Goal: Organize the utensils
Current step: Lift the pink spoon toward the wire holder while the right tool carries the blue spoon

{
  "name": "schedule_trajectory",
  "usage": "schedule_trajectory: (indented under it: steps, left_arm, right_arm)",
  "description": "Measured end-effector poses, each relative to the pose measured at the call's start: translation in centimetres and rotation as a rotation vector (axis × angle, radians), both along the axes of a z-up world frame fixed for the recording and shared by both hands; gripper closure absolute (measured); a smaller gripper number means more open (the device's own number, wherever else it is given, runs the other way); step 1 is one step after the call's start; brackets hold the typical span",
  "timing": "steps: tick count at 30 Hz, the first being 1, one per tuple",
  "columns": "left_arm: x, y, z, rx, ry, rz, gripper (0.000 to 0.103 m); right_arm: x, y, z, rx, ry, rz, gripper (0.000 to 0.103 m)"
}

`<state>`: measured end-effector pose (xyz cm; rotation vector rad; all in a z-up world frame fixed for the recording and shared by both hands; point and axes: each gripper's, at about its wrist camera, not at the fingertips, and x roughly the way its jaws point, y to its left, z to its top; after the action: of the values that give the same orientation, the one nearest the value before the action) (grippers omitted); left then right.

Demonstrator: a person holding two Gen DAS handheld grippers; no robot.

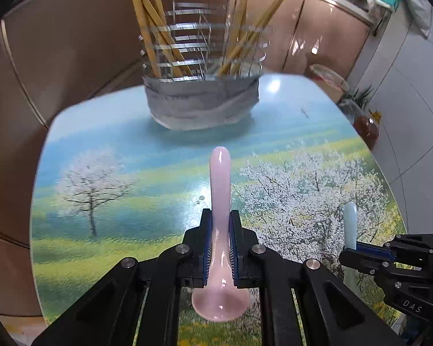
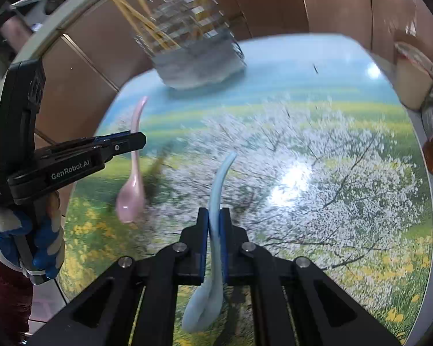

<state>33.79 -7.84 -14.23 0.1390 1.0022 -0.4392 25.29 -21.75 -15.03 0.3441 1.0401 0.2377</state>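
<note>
The left gripper (image 1: 220,230) and the right gripper (image 2: 215,230) both have their jaws clamped tight, side by side above the counter. A gloved left hand (image 2: 40,236) grips the left handle.

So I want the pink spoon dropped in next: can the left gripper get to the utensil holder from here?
Probably yes. The left gripper holds the pink spoon, and only bare table lies between it and the utensil holder. The upright chopsticks leave little room.
</note>
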Motion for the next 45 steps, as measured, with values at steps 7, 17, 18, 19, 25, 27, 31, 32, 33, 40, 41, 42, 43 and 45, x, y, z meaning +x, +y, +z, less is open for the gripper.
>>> schedule_trajectory:
  steps: [7, 17, 18, 19, 25, 27, 31, 32, 33, 40, 41, 42, 43, 45]
  left_arm:
    - [-3.9, 1.6, 1.9, -0.024, -0.102, 0.066, 0.092]
    - [-9.6, 4.5, 4.9, -0.050, -0.208, 0.123, 0.092]
    - [-10.2, 4.7, 5.3, -0.051, -0.222, 0.126, 0.092]
    - [-10.6, 4.7, 5.6, -0.050, -0.234, 0.128, 0.092]
    - [-13.4, 5.0, 8.0, -0.048, -0.306, 0.139, 0.092]
    - [-13.9, 5.0, 8.5, -0.048, -0.324, 0.142, 0.092]
    - [-14.9, 4.9, 9.7, -0.050, -0.363, 0.145, 0.092]
    - [-15.1, 4.9, 10.1, -0.049, -0.375, 0.144, 0.092]
    - [-15.3, 4.8, 10.4, -0.049, -0.386, 0.142, 0.092]
    - [-16.0, 4.4, 12.3, -0.049, -0.447, 0.129, 0.092]
    - [-16.0, 4.3, 12.6, -0.049, -0.454, 0.127, 0.092]
    - [-15.9, 4.2, 12.8, -0.049, -0.461, 0.124, 0.092]
    - [-15.8, 4.1, 12.9, -0.048, -0.465, 0.123, 0.092]
    - [-15.5, 3.9, 13.3, -0.049, -0.472, 0.116, 0.092]
  right_arm:
    - [-4.4, 1.3, 2.5, -0.061, -0.126, 0.013, 0.096]
    - [-8.8, 2.1, 4.8, -0.102, -0.206, -0.002, 0.096]
    - [-9.2, 2.2, 5.1, -0.105, -0.213, -0.001, 0.096]
    - [-9.4, 2.2, 5.4, -0.105, -0.219, -0.001, 0.096]
    - [-11.1, 2.6, 7.5, -0.119, -0.272, -0.003, 0.096]
    - [-11.6, 2.5, 8.1, -0.121, -0.288, -0.008, 0.096]
    - [-11.8, 2.3, 9.4, -0.130, -0.315, -0.017, 0.096]
    - [-11.8, 2.2, 9.7, -0.133, -0.321, -0.020, 0.096]
    - [-11.8, 2.2, 10.0, -0.136, -0.327, -0.023, 0.096]
    - [-11.4, 1.7, 12.1, -0.145, -0.373, -0.036, 0.096]
    - [-11.3, 1.6, 12.4, -0.146, -0.379, -0.035, 0.096]
    - [-11.1, 1.6, 12.7, -0.147, -0.386, -0.035, 0.096]
    - [-10.9, 1.6, 13.0, -0.148, -0.391, -0.035, 0.096]
    - [-10.4, 1.5, 13.6, -0.151, -0.404, -0.035, 0.096]
